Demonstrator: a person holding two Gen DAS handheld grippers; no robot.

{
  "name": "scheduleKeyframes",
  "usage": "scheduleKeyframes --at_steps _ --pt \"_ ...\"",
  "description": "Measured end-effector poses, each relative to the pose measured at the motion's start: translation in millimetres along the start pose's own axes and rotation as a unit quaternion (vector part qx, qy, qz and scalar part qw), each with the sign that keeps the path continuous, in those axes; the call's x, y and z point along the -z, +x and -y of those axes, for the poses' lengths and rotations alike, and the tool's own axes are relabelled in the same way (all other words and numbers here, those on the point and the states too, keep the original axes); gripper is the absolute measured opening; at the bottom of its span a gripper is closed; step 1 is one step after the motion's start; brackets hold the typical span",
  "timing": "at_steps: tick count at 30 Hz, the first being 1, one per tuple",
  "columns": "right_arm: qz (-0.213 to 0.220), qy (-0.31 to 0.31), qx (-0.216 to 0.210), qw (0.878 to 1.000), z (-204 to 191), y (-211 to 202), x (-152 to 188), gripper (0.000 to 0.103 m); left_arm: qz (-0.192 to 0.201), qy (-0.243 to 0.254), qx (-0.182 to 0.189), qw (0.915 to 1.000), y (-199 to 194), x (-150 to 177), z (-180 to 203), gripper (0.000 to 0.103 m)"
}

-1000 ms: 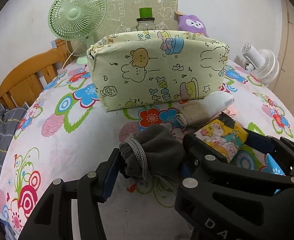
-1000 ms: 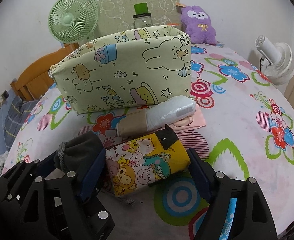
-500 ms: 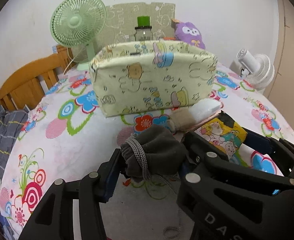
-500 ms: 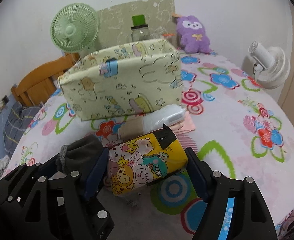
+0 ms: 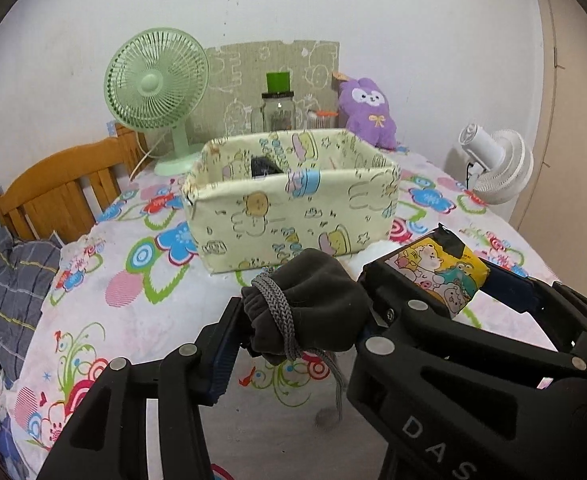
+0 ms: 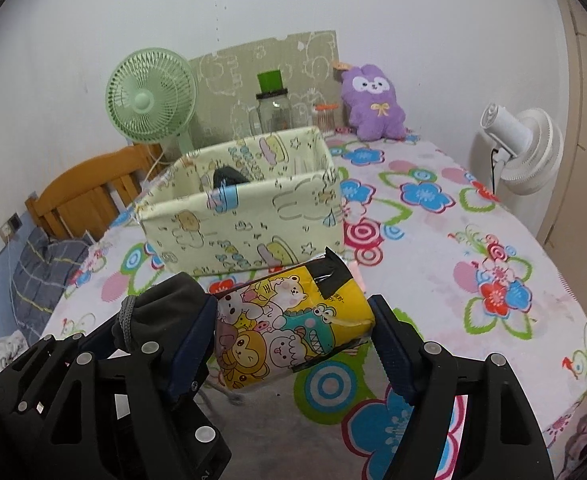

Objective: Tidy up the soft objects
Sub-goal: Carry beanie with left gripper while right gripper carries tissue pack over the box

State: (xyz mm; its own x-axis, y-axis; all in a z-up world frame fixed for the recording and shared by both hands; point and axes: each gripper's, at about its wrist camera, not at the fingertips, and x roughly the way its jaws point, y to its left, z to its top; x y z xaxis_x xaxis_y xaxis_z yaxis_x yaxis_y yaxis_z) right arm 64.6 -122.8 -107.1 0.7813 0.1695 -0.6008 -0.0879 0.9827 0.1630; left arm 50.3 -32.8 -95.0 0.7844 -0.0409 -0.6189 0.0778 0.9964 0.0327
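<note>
My left gripper is shut on a dark grey drawstring pouch and holds it above the table. My right gripper is shut on a yellow cartoon-print tissue pack, also lifted. The two grippers are side by side; the pouch shows in the right wrist view and the tissue pack in the left wrist view. A pale yellow cartoon-print fabric box stands just beyond both, open at the top, with a dark object inside.
A flowered tablecloth covers the round table. Behind the box stand a green fan, a glass jar, a purple plush and a white fan. A wooden chair is at the left.
Both grippers have risen with the pouch and the tissue pack, so the inside of the box now shows. The rolled white and tan item near the box is out of sight.
</note>
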Motion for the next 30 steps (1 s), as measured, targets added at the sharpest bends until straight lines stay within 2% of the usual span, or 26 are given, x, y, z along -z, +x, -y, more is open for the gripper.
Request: scheduleKeyframes --at_steps 30 --pt "0.076 -0.013 0.004 0.997 -15 -73 -58 0.078 0.079 -0.003 0.002 0.9968 -64 -56 0 0.055"
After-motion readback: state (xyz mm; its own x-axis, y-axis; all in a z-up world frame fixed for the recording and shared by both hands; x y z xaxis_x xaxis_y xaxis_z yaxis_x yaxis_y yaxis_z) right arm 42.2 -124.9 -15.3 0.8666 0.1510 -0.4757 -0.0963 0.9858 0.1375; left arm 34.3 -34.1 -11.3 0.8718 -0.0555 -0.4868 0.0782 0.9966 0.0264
